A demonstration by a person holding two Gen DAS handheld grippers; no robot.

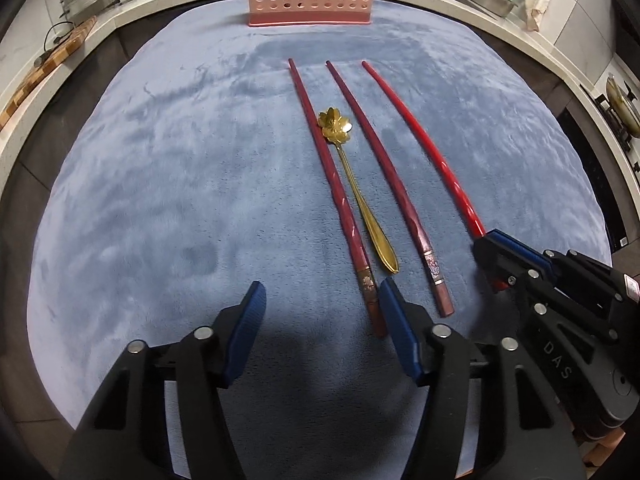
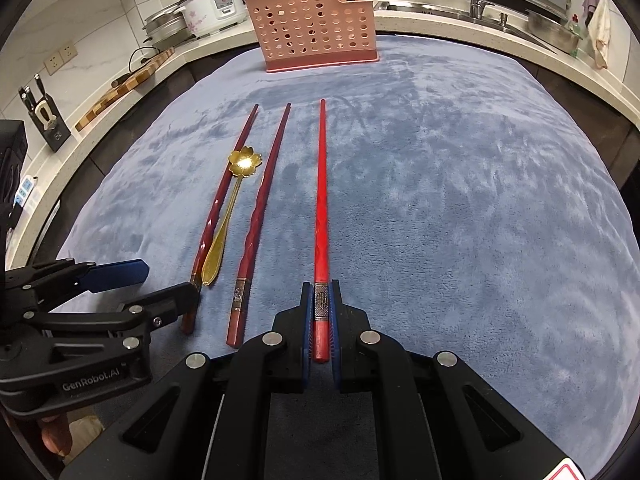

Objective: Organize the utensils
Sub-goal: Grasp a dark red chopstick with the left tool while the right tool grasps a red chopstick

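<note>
Utensils on a blue-covered bench, one chopstick in my right tool, sorting barely begun.

At the bench's far edge stands one pink perforated holder point(image 2: 316, 28), a few utensils already poking out. Three chopsticks lie mid-bench: two dark red point(image 1: 340, 196) point(image 1: 384, 164), and one bright red chopstick point(image 2: 321, 200) clamped at its near end by my right tool point(image 2: 321, 312). One gold flower spoon point(image 1: 352, 176) lies between the dark pair. My left tool point(image 1: 320, 304) gapes wide, holding nothing. I judge four items remain.
</note>
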